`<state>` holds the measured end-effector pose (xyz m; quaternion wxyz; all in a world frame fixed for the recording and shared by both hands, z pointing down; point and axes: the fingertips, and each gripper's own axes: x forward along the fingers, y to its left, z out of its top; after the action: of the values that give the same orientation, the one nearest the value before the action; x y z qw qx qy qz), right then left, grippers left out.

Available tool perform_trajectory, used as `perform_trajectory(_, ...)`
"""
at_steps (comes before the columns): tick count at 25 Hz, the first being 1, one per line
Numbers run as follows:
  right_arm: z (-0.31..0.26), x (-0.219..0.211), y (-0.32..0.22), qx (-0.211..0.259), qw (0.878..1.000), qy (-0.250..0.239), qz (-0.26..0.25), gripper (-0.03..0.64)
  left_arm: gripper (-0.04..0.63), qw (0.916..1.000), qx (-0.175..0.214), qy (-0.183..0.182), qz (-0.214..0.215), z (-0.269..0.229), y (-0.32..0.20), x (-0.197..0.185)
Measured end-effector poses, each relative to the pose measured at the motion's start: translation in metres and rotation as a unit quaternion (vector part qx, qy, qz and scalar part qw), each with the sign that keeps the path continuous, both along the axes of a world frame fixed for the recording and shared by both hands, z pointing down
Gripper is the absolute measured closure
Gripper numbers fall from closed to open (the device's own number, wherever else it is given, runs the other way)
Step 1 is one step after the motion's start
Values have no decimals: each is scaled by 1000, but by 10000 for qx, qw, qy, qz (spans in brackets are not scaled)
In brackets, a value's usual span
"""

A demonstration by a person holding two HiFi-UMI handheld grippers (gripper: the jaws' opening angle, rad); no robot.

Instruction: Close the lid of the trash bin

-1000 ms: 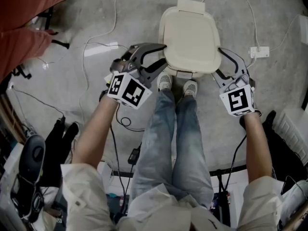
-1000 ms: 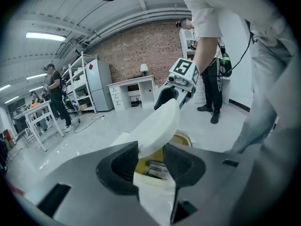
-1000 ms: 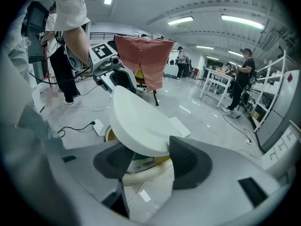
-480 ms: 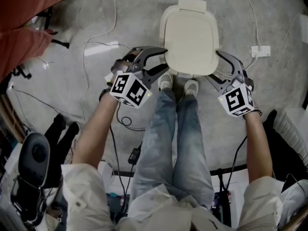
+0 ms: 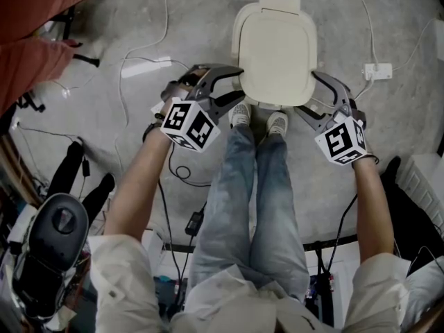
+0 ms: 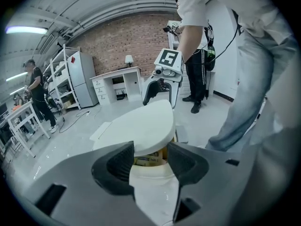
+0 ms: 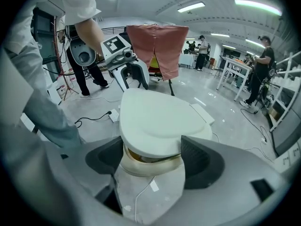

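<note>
The cream trash bin lid (image 5: 277, 44) lies almost flat on the bin, and a narrow slit under its near edge shows yellow contents (image 6: 149, 158). My left gripper (image 5: 240, 82) stands at the lid's left edge, its jaws opening. The lid's rim (image 6: 141, 126) sits between the pads without being pressed. At the lid's right edge my right gripper (image 5: 309, 94) is also opening. Its pads stand apart on either side of the lid (image 7: 155, 121) and the bin body (image 7: 150, 182). Each gripper view shows the other gripper beyond the lid: right gripper (image 6: 160, 86), left gripper (image 7: 131, 76).
The person's shoes (image 5: 239, 115) stand right against the bin's front. Cables and a white power strip (image 5: 378, 71) lie on the grey floor around it. A red cloth (image 5: 35, 19) hangs at the far left. Desks, shelves and other people stand further off.
The lid has come down flatter onto the bin. Both grippers sank a little beside it, and their jaws have spread wider.
</note>
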<state>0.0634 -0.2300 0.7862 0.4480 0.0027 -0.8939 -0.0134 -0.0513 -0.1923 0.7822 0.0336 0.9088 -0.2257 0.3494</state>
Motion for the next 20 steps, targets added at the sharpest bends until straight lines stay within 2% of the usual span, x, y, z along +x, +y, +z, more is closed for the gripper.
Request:
perform_trajectory(5, 8, 0, 5, -286, 9996, 56, 16, 216, 357, 9995, -99, -180, 227, 12, 7, 1)
perform_trajectory(14, 28, -2, 6, -815, 9957, 64, 424, 225, 379, 9963, -818, 239, -96, 29, 9, 3)
perform_trajectory(16, 28, -3, 2, -961, 9931, 2, 677, 250, 399, 9947, -949, 324, -218, 30, 8, 3)
perform_trajectory(18, 29, -3, -6, -1009, 9904, -27, 945, 313, 411, 9940, -1003, 328, -283, 32, 8, 5)
perform_trajectory(20, 31, -3, -9, -981, 9897, 22, 1043, 330, 442, 9935, -1038, 306, -360, 33, 8, 7)
